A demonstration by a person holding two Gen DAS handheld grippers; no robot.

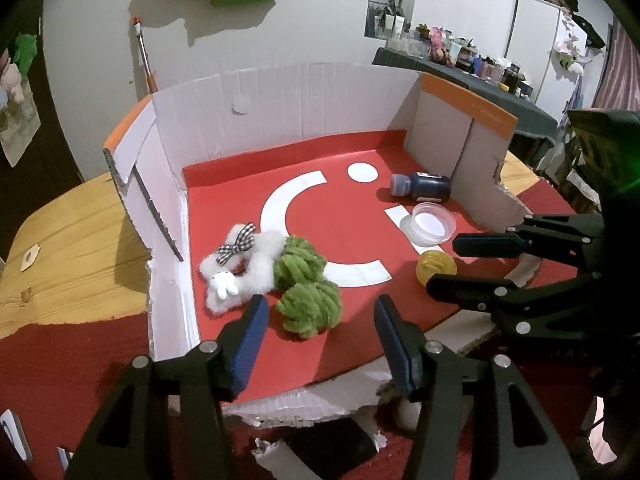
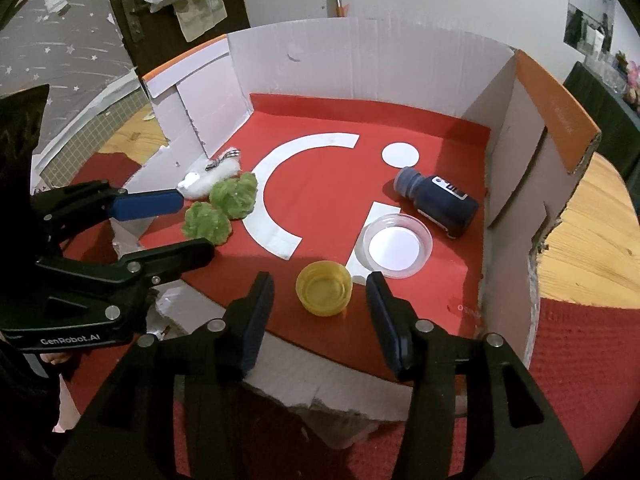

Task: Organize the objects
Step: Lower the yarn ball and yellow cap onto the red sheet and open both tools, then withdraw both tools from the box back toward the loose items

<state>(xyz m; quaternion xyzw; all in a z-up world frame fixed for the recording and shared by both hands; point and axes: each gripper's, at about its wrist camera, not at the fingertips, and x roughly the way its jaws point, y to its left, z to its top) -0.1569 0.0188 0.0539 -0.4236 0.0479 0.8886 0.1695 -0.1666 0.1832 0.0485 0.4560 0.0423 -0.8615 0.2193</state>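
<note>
Left claw [image 1: 320, 312] released, nothing between its fingers; green plush scrunchie [image 1: 306, 286] lies just ahead at 12 o'clock, touching the white fluffy scrunchie [image 1: 236, 268] at its 9 o'clock. Right claw [image 2: 320, 292] released, yellow cap [image 2: 324, 288] sits between its fingertips, untouched. Clear lid [image 2: 398, 246] at the cap's 2 o'clock; dark blue bottle [image 2: 440, 200] lies on its side beyond. All rest on the red floor of the cardboard box [image 2: 360, 60].
</note>
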